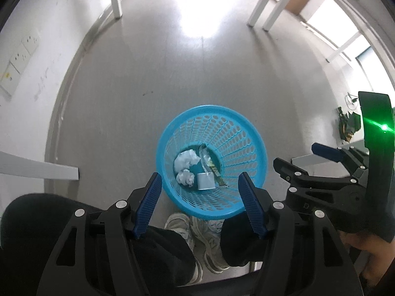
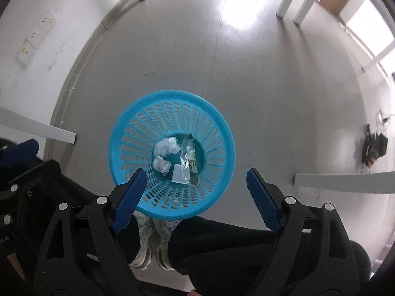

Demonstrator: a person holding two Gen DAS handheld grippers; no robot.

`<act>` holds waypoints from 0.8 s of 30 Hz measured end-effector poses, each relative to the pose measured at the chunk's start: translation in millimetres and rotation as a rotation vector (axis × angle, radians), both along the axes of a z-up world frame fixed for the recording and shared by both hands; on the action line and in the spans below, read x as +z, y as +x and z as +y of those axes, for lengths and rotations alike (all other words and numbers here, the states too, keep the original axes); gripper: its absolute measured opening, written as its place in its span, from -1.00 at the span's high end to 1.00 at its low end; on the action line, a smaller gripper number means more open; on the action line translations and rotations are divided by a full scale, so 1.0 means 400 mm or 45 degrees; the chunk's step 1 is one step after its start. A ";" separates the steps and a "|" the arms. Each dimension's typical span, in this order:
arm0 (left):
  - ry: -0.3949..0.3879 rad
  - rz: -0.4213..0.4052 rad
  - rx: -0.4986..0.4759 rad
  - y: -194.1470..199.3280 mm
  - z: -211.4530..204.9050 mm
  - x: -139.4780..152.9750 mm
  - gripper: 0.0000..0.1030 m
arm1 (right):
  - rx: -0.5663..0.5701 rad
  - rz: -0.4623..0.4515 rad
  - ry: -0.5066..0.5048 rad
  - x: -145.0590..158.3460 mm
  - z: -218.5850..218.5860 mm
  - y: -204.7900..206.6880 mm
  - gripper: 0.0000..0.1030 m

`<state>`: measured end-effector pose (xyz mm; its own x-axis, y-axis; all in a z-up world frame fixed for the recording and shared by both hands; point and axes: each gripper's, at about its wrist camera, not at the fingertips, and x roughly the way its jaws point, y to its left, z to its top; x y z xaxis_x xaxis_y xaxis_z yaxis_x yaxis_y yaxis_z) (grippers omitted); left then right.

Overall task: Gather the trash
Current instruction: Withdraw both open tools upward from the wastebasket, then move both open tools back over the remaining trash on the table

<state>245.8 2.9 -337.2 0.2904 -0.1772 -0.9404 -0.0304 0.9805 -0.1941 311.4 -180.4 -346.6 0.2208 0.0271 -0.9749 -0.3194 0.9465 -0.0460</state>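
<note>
1. The blue basket [image 1: 212, 162] stands upright on the grey floor [image 1: 197, 74], just in front of the person's shoes [image 1: 197, 236].
2. At its bottom lie two crumpled tissues [image 2: 166, 155], a small white cup [image 2: 178, 172] on its side and a clear wrapper [image 2: 188, 156], all close together.
3. The left gripper [image 1: 201, 202] hangs above the basket's near rim with its jaws released and nothing between them.
4. The right gripper [image 2: 195, 197] is likewise spread wide and empty.
5. The trash looks light: the tissues soft and easy to pinch anywhere, the wrapper thin and probably slippery, the cup easy to crush.
6. The basket itself seems light, stiff plastic; its rolled rim is the best place to grip.
</note>
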 end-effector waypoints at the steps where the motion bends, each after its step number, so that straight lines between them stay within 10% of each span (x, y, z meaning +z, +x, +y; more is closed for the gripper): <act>1: 0.007 -0.021 -0.008 -0.012 0.000 0.014 -0.25 | 0.014 -0.017 0.005 0.015 0.000 -0.015 -0.54; 13: -0.003 -0.239 -0.067 -0.194 0.029 0.203 -0.32 | 0.043 -0.244 0.157 0.239 -0.073 -0.199 -0.68; 24: -0.035 -0.534 -0.067 -0.348 0.092 0.379 -0.87 | 0.128 -0.461 0.374 0.469 -0.145 -0.399 -0.80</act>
